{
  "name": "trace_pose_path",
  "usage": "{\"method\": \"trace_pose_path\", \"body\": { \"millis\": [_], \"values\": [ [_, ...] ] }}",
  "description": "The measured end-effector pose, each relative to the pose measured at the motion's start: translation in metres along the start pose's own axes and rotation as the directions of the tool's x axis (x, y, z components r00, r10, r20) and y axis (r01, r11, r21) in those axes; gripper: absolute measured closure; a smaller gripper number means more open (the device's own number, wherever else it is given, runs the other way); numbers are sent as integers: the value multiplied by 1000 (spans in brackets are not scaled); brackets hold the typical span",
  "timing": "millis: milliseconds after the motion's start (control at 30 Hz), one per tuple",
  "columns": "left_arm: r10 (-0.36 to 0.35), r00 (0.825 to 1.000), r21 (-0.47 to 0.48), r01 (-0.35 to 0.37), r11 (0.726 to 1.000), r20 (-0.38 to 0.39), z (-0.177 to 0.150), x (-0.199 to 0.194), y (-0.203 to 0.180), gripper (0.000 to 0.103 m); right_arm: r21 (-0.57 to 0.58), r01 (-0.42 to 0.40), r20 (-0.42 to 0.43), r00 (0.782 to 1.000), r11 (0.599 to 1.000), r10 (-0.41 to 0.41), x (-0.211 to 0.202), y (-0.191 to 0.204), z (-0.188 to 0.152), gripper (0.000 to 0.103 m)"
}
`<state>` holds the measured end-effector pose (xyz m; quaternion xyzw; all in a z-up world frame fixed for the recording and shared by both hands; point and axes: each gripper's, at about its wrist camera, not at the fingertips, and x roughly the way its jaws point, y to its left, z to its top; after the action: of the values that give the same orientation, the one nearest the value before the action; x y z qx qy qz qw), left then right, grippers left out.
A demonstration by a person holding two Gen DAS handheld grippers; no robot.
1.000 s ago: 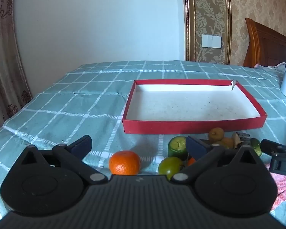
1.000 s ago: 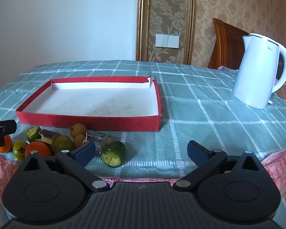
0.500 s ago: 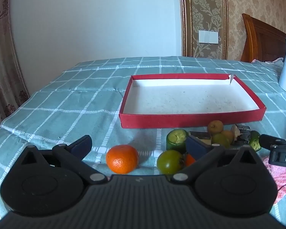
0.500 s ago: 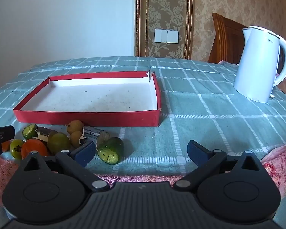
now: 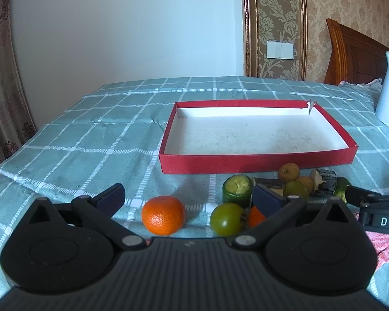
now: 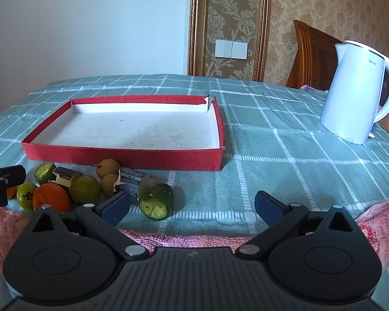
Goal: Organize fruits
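So the left gripper [image 5: 188, 198] has its jaws spread wide and nothing in them, just hanging low over the teal checked tablecloth [image 5: 90, 142], which looks soft and a bit rumpled. Between its fingers sits a round tangerine [image 5: 163, 215] with that dimpled peel, closer to the left pad [image 5: 111, 198] but not touching it. Right by the right pad [image 5: 265, 198] there's a smooth, round green fruit [image 5: 227, 219], and just past that pad a stubby cucumber chunk [image 5: 237, 190] standing on end, pale cut face up. Further ahead of the fingers is the shallow red cardboard tray [image 5: 256, 160], rectangular, white inside with some specks, one far corner torn. The right gripper [image 6: 192, 204] is also wide open and holding nothing, over a fuzzy pink towel [image 6: 184, 239]. Just off its left pad [image 6: 115, 207] lies another cucumber piece [image 6: 157, 202] on its side, cut end facing the camera, with two small tan longans [image 6: 107, 168] and a dark, bark-like sugarcane stub [image 6: 134, 180] beyond it. Way off past the right pad stands a glossy white kettle [image 6: 355, 96].
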<state>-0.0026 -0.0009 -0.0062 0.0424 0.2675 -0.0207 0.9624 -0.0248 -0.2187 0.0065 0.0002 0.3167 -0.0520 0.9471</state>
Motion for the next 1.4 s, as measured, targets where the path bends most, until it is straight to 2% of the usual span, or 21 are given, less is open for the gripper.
{"method": "trace_pose_path", "body": {
  "millis": [1400],
  "values": [
    [2,1000,-2,-2,1000,-3,-7,5,3,0,-30,-19,-16,1000,999,18,0,11,-3,0]
  ]
}}
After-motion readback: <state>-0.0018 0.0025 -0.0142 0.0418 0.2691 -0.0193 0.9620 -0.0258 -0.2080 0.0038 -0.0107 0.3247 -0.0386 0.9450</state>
